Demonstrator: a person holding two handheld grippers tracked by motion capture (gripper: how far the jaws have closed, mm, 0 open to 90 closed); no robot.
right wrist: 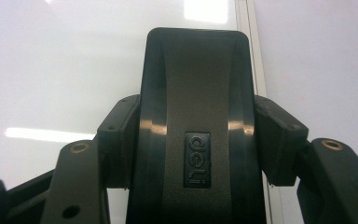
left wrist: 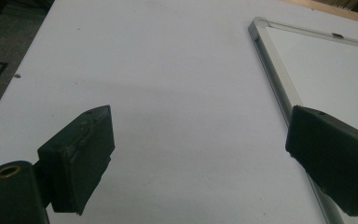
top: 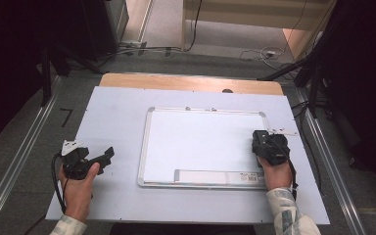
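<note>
Grey carpet and metal rails surround the tabletop [top: 112, 117], on which a whiteboard [top: 200, 142] lies flat, right of centre. A black whiteboard eraser [right wrist: 196, 116] marked "deli" is clamped across its sides by the right claw [top: 266, 142], and it is held over the board's right part, close to the frame edge. The pick-up is judged done; the board surface looks clean, so whether wiping remains, or the eraser is only to be set down, cannot be settled. The left claw [top: 108, 154] is held wide apart and empty over the bare tabletop, left of the board. Contact between eraser and board is hidden beneath the eraser body, and the label on the board's lower strip [top: 220, 176] is too small to be read.
</note>
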